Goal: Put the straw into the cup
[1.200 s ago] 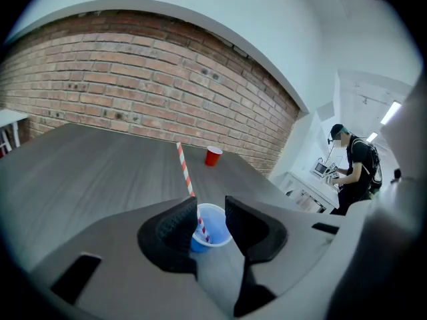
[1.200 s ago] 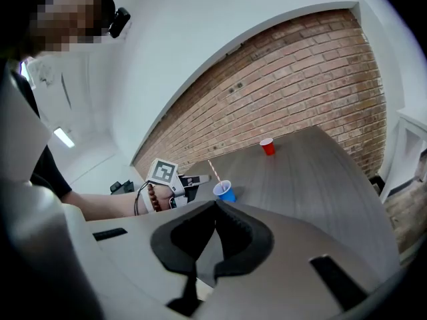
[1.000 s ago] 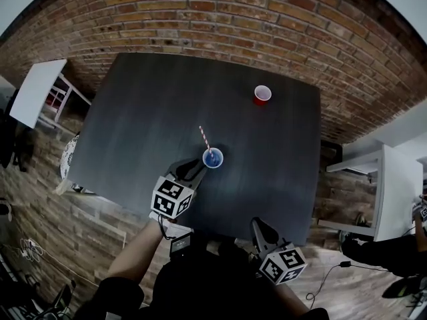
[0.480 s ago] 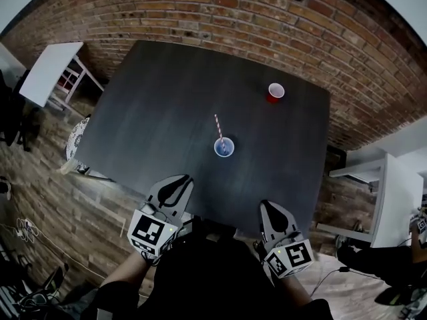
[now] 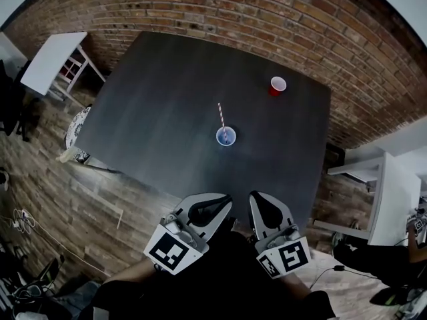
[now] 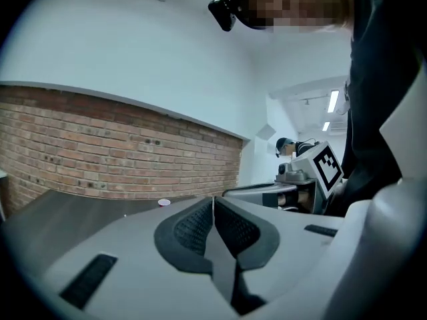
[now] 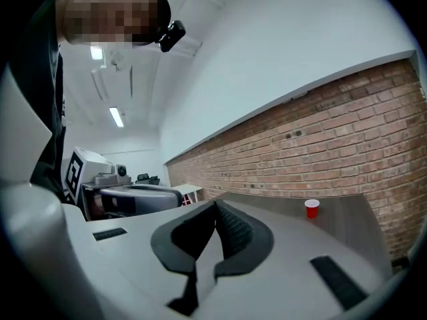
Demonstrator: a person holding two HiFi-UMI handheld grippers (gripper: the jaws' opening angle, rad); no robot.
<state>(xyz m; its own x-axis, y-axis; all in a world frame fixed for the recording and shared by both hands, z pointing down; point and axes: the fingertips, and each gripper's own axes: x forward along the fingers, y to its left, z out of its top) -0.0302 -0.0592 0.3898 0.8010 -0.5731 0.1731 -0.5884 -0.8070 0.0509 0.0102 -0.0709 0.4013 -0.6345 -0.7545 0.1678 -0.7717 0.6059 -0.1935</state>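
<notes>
A blue cup (image 5: 226, 137) stands near the middle of the dark table (image 5: 160, 99), and a striped straw (image 5: 221, 116) sticks up out of it, leaning to the far left. My left gripper (image 5: 215, 205) and right gripper (image 5: 259, 204) are both drawn back past the table's near edge, close to my body, side by side. Each is shut with nothing between its jaws. In the left gripper view the pads (image 6: 200, 229) meet; in the right gripper view the pads (image 7: 230, 235) also meet at the tips.
A red cup (image 5: 277, 85) stands at the table's far right, also seen as the red cup (image 7: 311, 208) in the right gripper view. A brick wall (image 5: 267, 12) runs behind the table. A white table (image 5: 47, 62) is at left, another white table (image 5: 393, 192) at right.
My left gripper has let go near the blue cup and pulled back off the table toward my body. Both grippers now sit together below the table's near edge.
</notes>
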